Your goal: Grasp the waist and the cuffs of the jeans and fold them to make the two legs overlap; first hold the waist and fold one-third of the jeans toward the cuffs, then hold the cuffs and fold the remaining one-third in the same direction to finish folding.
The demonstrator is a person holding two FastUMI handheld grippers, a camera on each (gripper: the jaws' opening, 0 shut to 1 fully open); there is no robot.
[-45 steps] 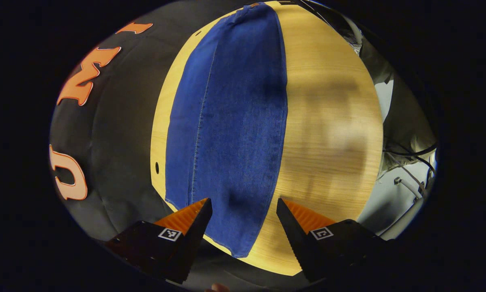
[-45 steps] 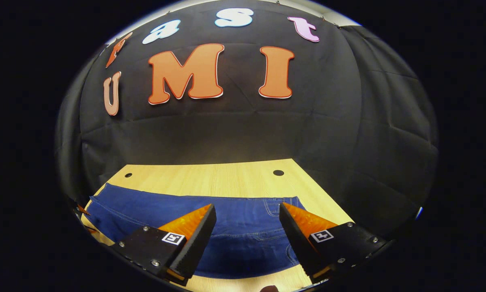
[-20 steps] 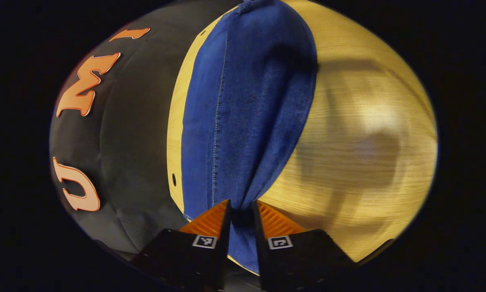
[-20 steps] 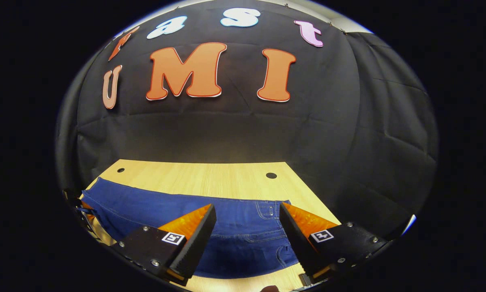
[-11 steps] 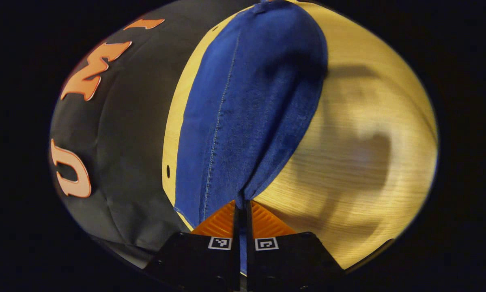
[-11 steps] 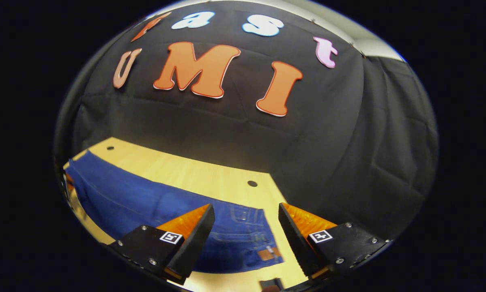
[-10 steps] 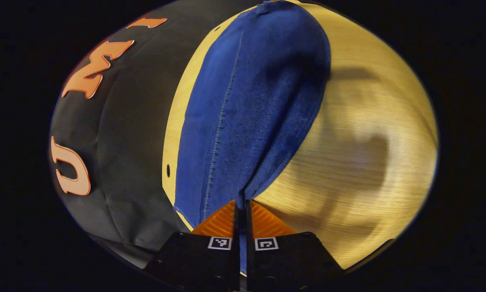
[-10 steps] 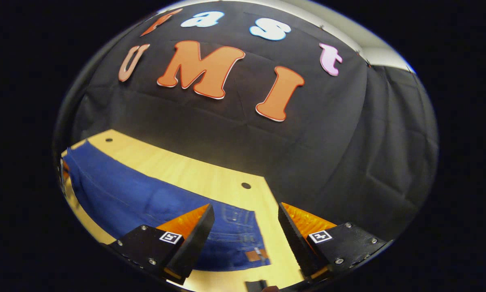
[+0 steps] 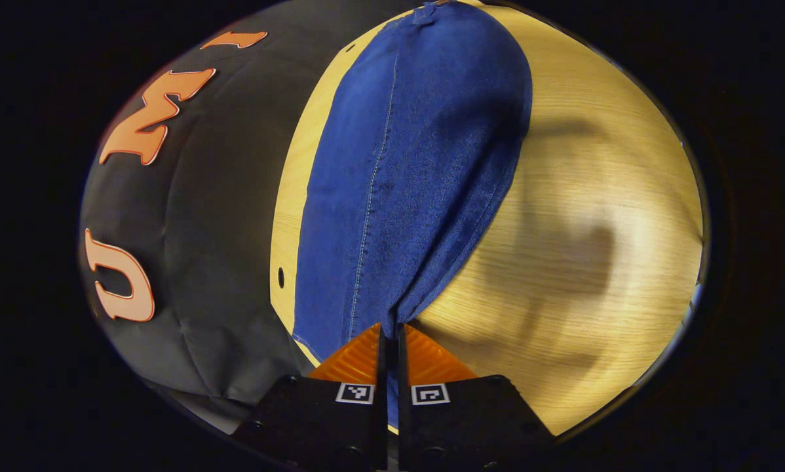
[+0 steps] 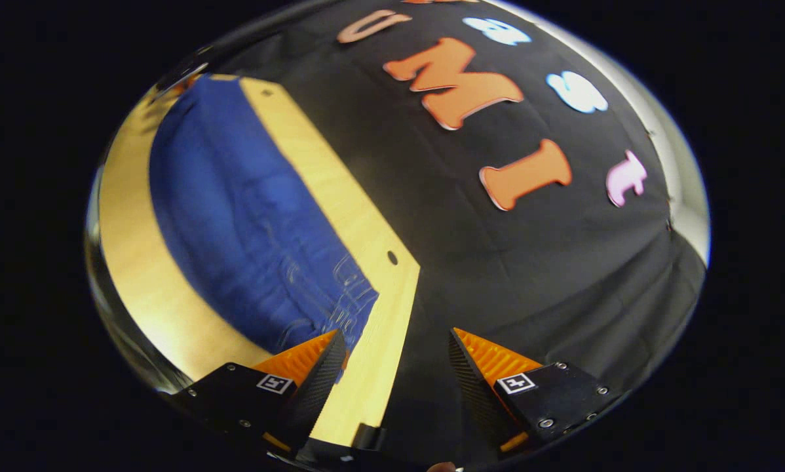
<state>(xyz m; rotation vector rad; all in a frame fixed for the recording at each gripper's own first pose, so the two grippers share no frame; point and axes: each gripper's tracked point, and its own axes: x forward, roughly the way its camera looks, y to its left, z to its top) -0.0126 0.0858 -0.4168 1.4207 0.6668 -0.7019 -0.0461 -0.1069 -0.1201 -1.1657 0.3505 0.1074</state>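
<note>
Jeans (image 9: 412,164): blue denim, laid flat lengthwise on the desk (image 9: 576,196), close along its back edge by the black wall. In the right gripper view the jeans (image 10: 235,216) run from the waist, with pocket stitching near the desk's right end, away toward the far left end.

Progress: early, by my judgement. The denim looks already narrowed to one leg's width, so the legs seem overlapped, though I cannot tell this for certain. No thirds fold is made; the waist fold and the cuff fold both remain.

Left gripper (image 9: 390,331): jaws closed to a thin slit, pinching the cuff end of the jeans at the desk's left end. Cloth gathers into a pucker at the fingertips and rises a little off the wood along its front edge. Pose: low, pointing along the length of the jeans toward the waist.

Right gripper (image 10: 392,341): jaws wide apart, holding nothing. Pose: rolled strongly to one side, over the desk's right end, one finger (image 10: 304,364) just above the waistband corner, the other over the wall side past the desk edge. Probably lining up for the waist.
</note>
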